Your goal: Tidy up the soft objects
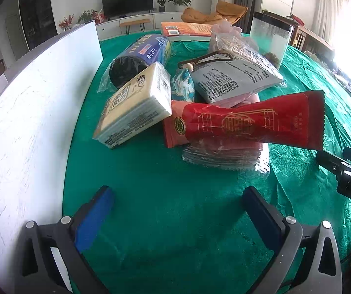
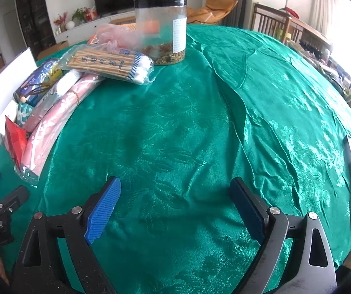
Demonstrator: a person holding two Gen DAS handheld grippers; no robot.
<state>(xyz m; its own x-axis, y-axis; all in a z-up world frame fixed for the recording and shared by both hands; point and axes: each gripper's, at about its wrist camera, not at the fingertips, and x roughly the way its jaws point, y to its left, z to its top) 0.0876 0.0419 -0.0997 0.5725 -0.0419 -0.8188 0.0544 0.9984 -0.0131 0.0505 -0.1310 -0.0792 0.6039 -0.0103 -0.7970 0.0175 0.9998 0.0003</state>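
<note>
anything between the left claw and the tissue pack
Nothing: in the left wrist view only bare green tablecloth separates the open left claw from the tissue pack.

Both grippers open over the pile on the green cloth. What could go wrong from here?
1. The red packet lies tilted on top of the pink wrapped stack, one end jutting past it; a nudge could tip it off.
2. The tissue pack leans on its neighbours, so pulling one may shift the rest.
3. The green tablecloth is wrinkled; low fingers of the right gripper may snag it and drag the clear jar.
</note>
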